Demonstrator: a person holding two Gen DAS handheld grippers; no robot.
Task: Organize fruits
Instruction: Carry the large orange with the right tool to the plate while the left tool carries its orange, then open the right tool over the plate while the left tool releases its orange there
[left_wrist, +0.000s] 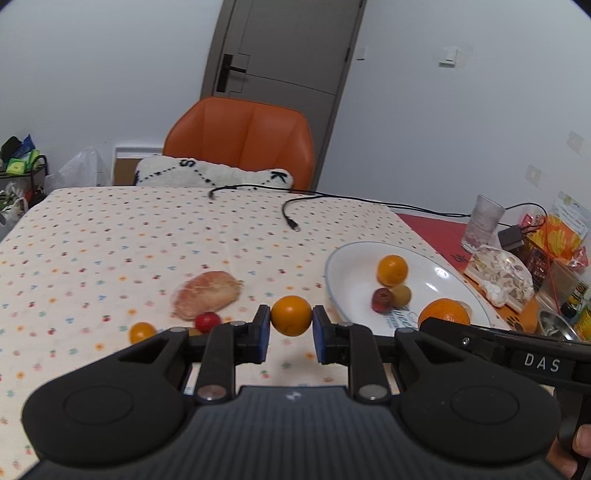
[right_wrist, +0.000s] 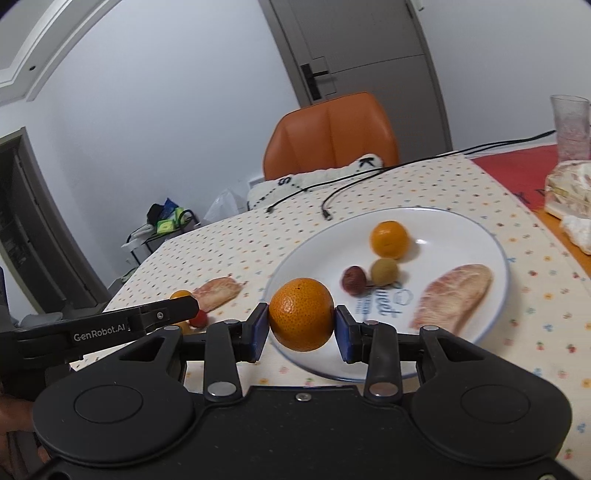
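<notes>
Your left gripper (left_wrist: 291, 330) is level above the dotted tablecloth (left_wrist: 110, 236), pointing toward the chair (left_wrist: 240, 140), just left of the plate (left_wrist: 343, 273). Its jaws are partly closed, blue pads pressed on either side of a small orange (left_wrist: 291, 315) held clear of the cloth. Below and left of it lie a bread piece (left_wrist: 207, 293), a red fruit (left_wrist: 207, 321) and a small yellow fruit (left_wrist: 142, 331).

Your right gripper (right_wrist: 301, 328) sits over the plate's near rim, jaws set wider and clamped on a larger orange (right_wrist: 301, 319). Your left gripper's arm crosses the right view's lower left. On the plate rest another orange (right_wrist: 389, 239), a dark red fruit (right_wrist: 354, 280), a green fruit (right_wrist: 385, 271) and a second bread piece (right_wrist: 454, 295).
</notes>
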